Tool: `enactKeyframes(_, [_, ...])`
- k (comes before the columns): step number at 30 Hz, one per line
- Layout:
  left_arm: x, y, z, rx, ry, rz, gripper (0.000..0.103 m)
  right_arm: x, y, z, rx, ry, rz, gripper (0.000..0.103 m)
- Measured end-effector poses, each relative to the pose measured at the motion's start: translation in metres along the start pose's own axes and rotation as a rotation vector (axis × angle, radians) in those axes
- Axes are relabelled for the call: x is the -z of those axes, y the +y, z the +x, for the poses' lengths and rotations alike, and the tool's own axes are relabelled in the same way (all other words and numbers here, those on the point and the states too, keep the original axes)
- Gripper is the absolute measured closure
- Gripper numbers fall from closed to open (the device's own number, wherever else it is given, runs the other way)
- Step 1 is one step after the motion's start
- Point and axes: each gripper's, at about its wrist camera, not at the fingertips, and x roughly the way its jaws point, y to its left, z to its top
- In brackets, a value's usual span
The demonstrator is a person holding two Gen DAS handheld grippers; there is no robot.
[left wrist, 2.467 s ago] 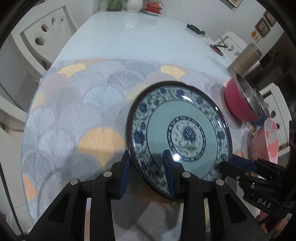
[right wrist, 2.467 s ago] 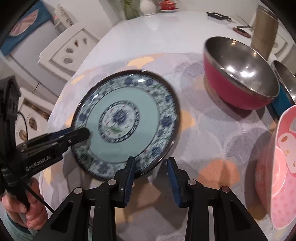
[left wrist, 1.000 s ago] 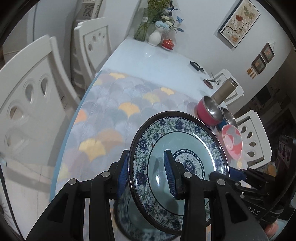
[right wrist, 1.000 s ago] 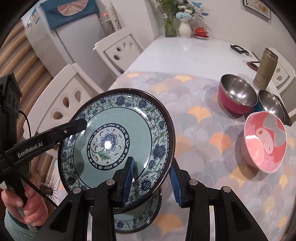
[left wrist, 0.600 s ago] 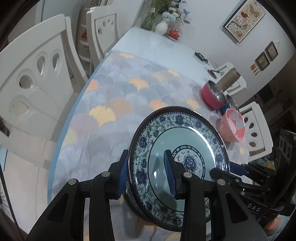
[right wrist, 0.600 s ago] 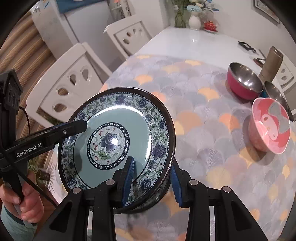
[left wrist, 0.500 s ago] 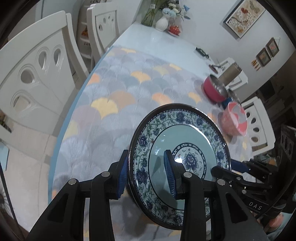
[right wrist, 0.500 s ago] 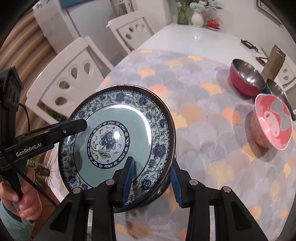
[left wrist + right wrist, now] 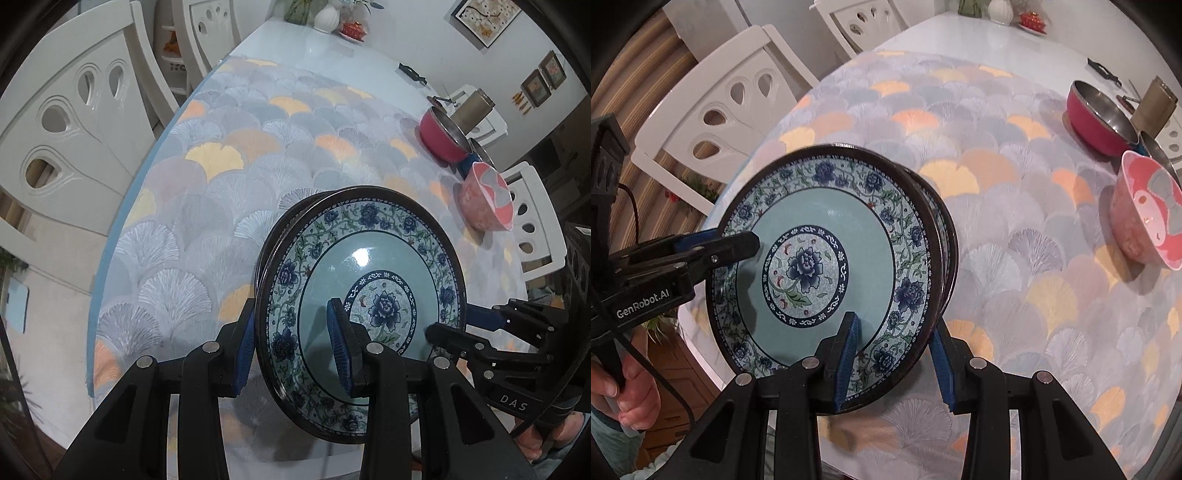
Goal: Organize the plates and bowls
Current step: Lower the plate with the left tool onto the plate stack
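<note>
Two tongs (image 9: 295, 347) (image 9: 895, 360), plate (image 9: 827, 258) lowered, tablecloth (image 9: 258, 177) nearer

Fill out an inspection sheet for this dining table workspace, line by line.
Surface: table, white top, its near part under a fan-pattern cloth.
Job's things: held plate, blue floral, gripped at two rim spots above a matching lower plate; pink bowl; red bowl; blue bowl between them.
Clutter: tan canister; vase.
Grippers: left gripper and right gripper both clamp the held plate's rim.
Cables: black cable at the left gripper.
Surroundings: white chairs; wall pictures.
</note>
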Motion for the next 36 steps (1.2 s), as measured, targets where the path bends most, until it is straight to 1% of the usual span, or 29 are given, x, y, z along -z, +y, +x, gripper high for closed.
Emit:
enactKeyframes(7, [-0.001,-0.002,0.007,-0.014,0.003,0.0,0.07,0.0,-0.001,0.011,0.012,0.036,0.009,0.065])
enactKeyframes(17, [-0.009,-0.004,0.013,-0.01,-0.013,-0.019,0.07,-0.005,-0.005,0.019,0.028,0.039,0.025,0.063])
enactKeyframes(21, [-0.012,-0.005,0.018,-0.004,-0.003,-0.024,0.07,-0.007,-0.013,0.022,0.017,0.048,0.053,0.063])
enactKeyframes(25, [-0.015,-0.008,0.02,-0.015,-0.005,-0.017,0.07,-0.008,-0.017,0.023,0.009,0.051,0.073,0.063])
enactKeyframes(26, [-0.016,-0.008,0.02,-0.015,-0.006,-0.017,0.068,-0.008,-0.018,0.023,0.007,0.052,0.075,0.063])
enactKeyframes(29, [-0.022,-0.007,0.018,-0.02,-0.018,-0.015,0.067,-0.008,-0.019,0.021,0.005,0.048,0.076,0.063])
enactKeyframes(31, [-0.027,-0.005,0.014,-0.04,-0.04,-0.018,0.067,-0.008,-0.02,0.018,0.004,0.039,0.079,0.063])
enactKeyframes(34, [-0.032,0.002,0.007,-0.037,-0.064,-0.043,0.066,-0.008,-0.02,0.012,0.0,0.014,0.075,0.063])
enactKeyframes(36, [-0.032,0.007,0.006,-0.039,-0.064,-0.052,0.066,-0.008,-0.021,0.009,0.001,0.01,0.072,0.063])
